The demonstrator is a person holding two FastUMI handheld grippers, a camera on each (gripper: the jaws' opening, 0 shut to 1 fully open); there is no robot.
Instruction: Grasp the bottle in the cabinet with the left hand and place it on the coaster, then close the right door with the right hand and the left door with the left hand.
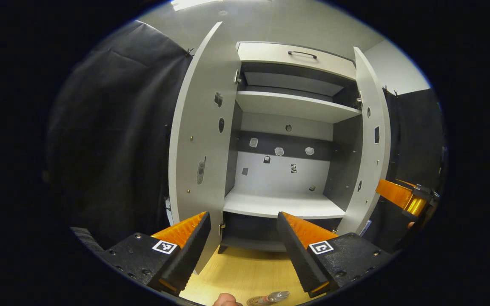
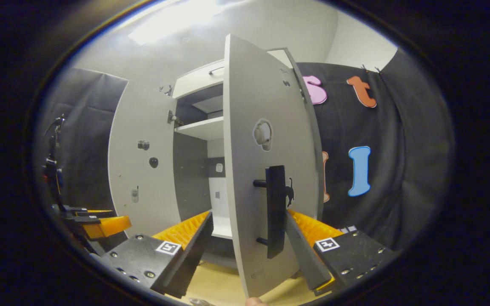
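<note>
The grey cabinet (image 1: 289,106) stands with both doors swung out and its shelves bare. My left gripper (image 1: 243,216) is open in front of the lower shelf (image 1: 283,204), nothing between its fingers. At the bottom edge of the left gripper view the bottle (image 1: 274,296) stands on the round coaster (image 1: 253,302) on the wooden tabletop. My right gripper (image 2: 249,214) is open, and the right door (image 2: 262,127) stands edge-on between its fingers, its black handle (image 2: 275,210) close to the right finger. The left door (image 1: 198,140) hangs wide open.
The other gripper's orange finger (image 1: 400,195) shows past the right door. The left gripper (image 2: 100,225) shows at the left of the right gripper view. A fingertip (image 1: 226,300) pokes in by the coaster. Light wooden tabletop (image 1: 245,272) lies before the cabinet. Black cloth hangs on both sides.
</note>
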